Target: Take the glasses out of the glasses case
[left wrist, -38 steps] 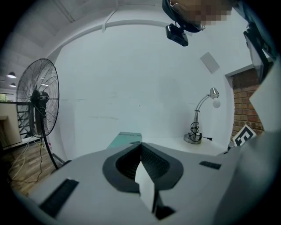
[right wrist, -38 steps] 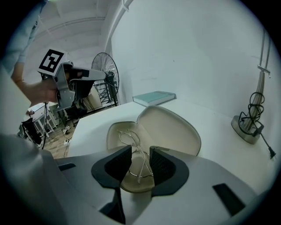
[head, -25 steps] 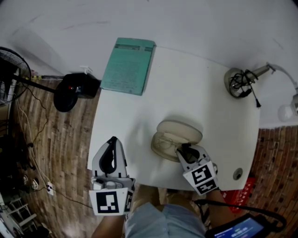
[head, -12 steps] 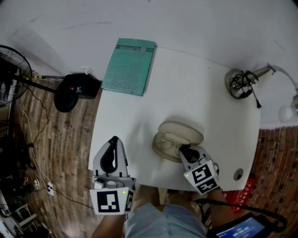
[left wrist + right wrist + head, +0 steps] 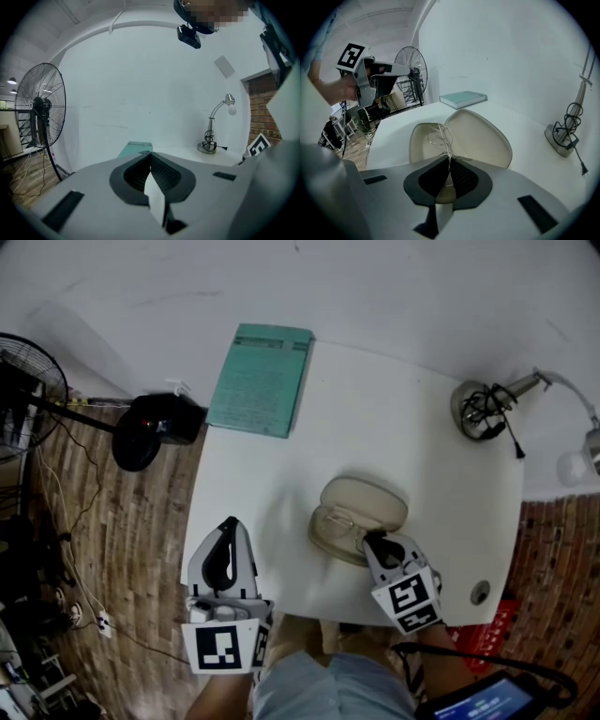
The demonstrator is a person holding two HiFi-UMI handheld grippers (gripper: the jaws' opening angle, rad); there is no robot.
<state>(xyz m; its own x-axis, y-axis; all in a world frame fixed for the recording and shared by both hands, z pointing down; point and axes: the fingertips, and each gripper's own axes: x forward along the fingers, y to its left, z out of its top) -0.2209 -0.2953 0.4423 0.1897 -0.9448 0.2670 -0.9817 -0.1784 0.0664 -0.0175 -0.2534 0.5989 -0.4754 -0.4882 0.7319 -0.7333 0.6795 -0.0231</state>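
A beige glasses case (image 5: 367,500) lies open near the white table's (image 5: 412,456) front edge, lid flipped back. Thin wire-rimmed glasses (image 5: 337,522) rest in its lower half. My right gripper (image 5: 372,542) reaches down into the case from the front; its jaws are closing, and in the right gripper view the glasses' (image 5: 438,134) wire frame runs between the nearly met pads of my right gripper (image 5: 450,160), above the case (image 5: 483,137). My left gripper (image 5: 226,525) hovers at the table's front left edge, shut and holding nothing; the left gripper view shows my left gripper (image 5: 150,155) pointing across the table.
A teal notebook (image 5: 262,379) lies at the table's back left. A desk lamp's base (image 5: 480,409) with coiled cord stands at the back right. A standing fan (image 5: 30,390) and cables are on the wooden floor to the left.
The right gripper's jaws have closed around the glasses' frame inside the case. Both hands have otherwise stayed almost where they were.
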